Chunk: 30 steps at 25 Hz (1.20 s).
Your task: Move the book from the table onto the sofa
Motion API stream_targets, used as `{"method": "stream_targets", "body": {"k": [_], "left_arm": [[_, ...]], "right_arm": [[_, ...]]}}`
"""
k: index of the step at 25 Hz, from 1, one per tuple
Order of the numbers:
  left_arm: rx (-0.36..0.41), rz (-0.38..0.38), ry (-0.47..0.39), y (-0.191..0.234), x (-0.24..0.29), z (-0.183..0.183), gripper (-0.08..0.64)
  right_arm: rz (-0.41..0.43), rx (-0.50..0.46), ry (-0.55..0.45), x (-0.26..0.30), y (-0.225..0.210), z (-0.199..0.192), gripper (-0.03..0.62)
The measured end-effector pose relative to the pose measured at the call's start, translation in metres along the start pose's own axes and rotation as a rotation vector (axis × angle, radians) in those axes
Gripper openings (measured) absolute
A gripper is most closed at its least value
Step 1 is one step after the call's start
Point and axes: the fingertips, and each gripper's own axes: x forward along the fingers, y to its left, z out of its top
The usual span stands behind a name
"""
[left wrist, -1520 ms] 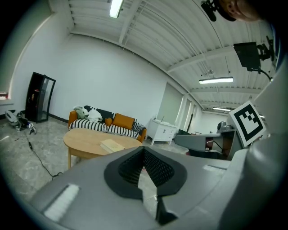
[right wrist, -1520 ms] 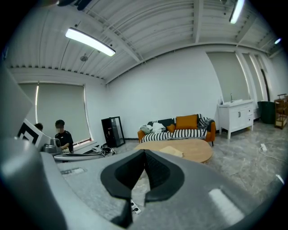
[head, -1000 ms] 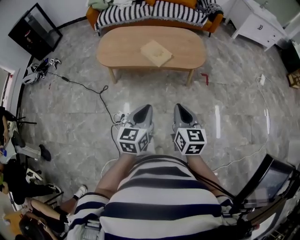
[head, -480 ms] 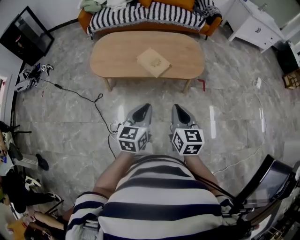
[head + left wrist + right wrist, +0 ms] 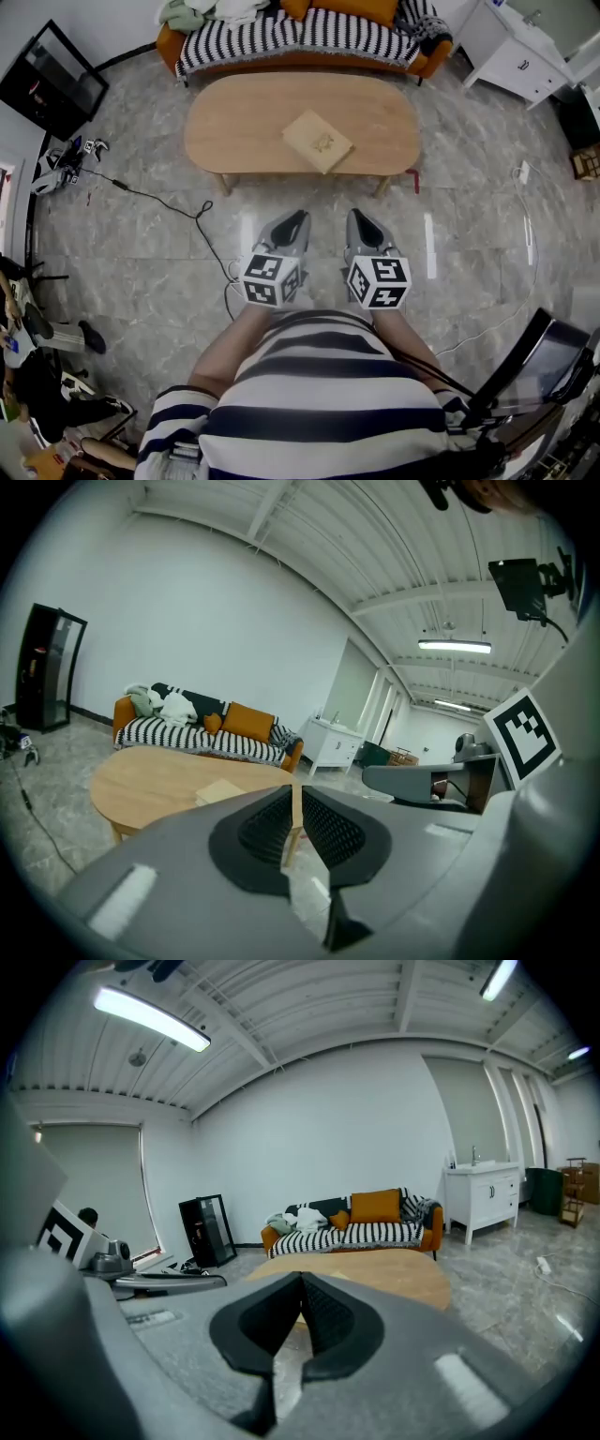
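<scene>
Straight ahead: book on table, both grippers well short of it, sofa beyond.

Largest first: the striped sofa (image 5: 300, 37) runs along the far side. The oval table (image 5: 234, 122) stands lengthwise between it and the person, so it blocks a direct carry. The book (image 5: 318, 142) lies near the table's middle, turned cornerwise, edges diagonal to the table's length. It is almost midway ahead of both hands, a shade nearer the left gripper (image 5: 296, 217), whose jaws have just parted to a hairline slit and hold nothing. The right gripper (image 5: 357, 217) is fully closed and empty. A floor cable (image 5: 159, 192) trails off left, clear of the path.
</scene>
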Motion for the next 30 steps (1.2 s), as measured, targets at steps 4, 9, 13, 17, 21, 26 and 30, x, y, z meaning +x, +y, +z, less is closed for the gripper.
{"method": "stream_targets", "body": {"k": [4,9,13,17,21,26,30], "left_arm": [[-0.005,-0.012,0.017,0.016,0.009,0.004,0.025],[-0.035,-0.014,0.03,0.035,0.019,0.003,0.029],[-0.058,-0.021,0.033,0.041,0.025,0.002,0.029],[-0.062,-0.031,0.042,0.043,0.035,0.005,0.035],[-0.057,-0.026,0.049,0.05,0.043,0.006,0.037],[-0.066,0.0,0.055,0.063,0.06,0.014,0.041],[-0.058,0.008,0.069,0.069,0.08,0.016,0.054]], "right_arm": [[-0.004,0.007,0.003,0.02,0.004,0.006,-0.006],[-0.011,-0.001,0.019,0.038,0.007,0.005,-0.006],[-0.026,-0.002,0.037,0.043,0.005,0.005,-0.006],[-0.038,-0.007,0.032,0.049,-0.001,0.012,-0.006],[-0.042,0.002,0.033,0.06,-0.007,0.015,-0.005],[-0.022,-0.005,0.036,0.079,-0.012,0.024,-0.006],[-0.009,0.014,0.05,0.1,-0.023,0.025,-0.005]]}}
